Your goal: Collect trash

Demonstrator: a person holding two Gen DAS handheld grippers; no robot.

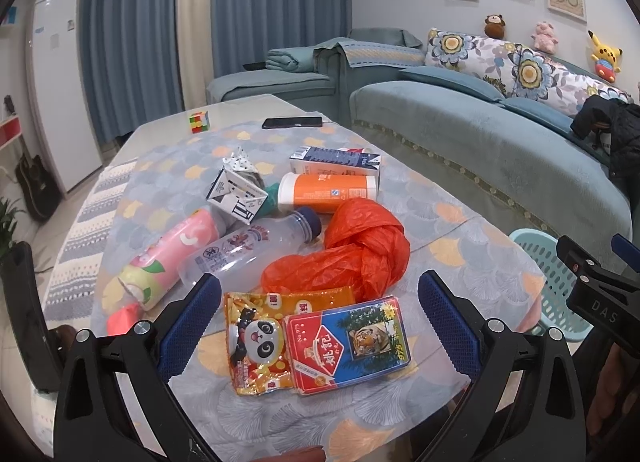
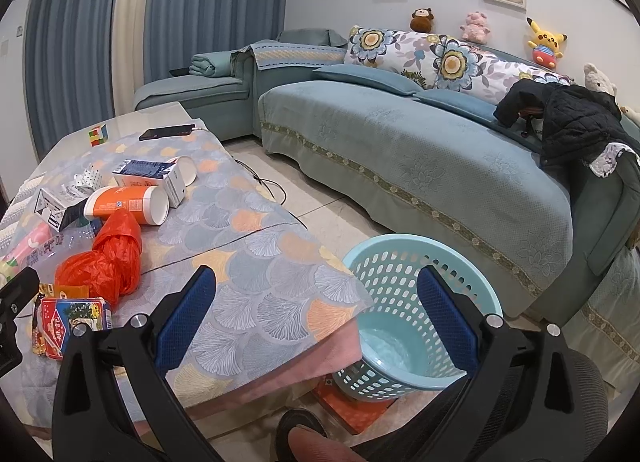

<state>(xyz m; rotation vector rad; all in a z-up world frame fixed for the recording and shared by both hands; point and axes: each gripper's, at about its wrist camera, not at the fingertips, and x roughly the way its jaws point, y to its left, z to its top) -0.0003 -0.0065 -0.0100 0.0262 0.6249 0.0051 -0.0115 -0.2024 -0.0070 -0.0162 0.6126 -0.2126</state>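
Trash lies on the table's patterned cloth [image 1: 460,246]. In the left wrist view my left gripper [image 1: 320,322] is open, its jaws on either side of a red card box [image 1: 348,346] and a panda snack wrapper [image 1: 256,346]. Beyond them lie an orange plastic bag [image 1: 360,250], a clear bottle [image 1: 248,250], a pink can [image 1: 168,258], an orange cup [image 1: 328,192], a blue carton [image 1: 336,160] and a white carton [image 1: 236,190]. My right gripper [image 2: 316,318] is open and empty, over the table's corner beside the light blue basket [image 2: 404,262] on the floor.
A phone [image 1: 292,122] and a puzzle cube [image 1: 199,121] sit at the table's far end. A blue sofa [image 2: 400,150] with a dark jacket [image 2: 560,122] runs along the right. A white fridge [image 1: 60,82] stands at the left. A cable [image 2: 276,190] trails over the floor.
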